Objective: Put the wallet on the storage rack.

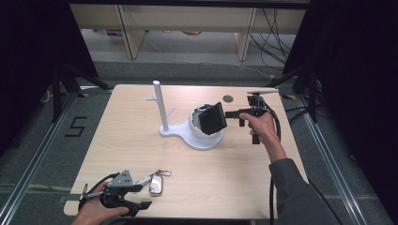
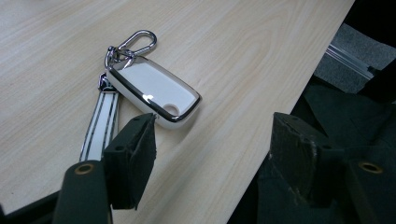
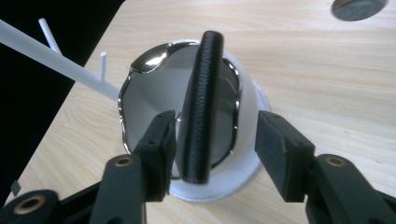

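My right gripper (image 3: 215, 140) has its jaws spread around the black textured leather wallet (image 3: 201, 105), which stands on edge in the white chrome-rimmed bowl (image 3: 247, 100) of the stand, while my left gripper (image 2: 212, 154) gapes beside the white key fob (image 2: 152, 91).

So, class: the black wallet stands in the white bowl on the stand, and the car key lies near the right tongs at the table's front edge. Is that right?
Not quite. The car key lies near the left tongs, as the high view shows. The black wallet does stand in the white bowl on the stand.
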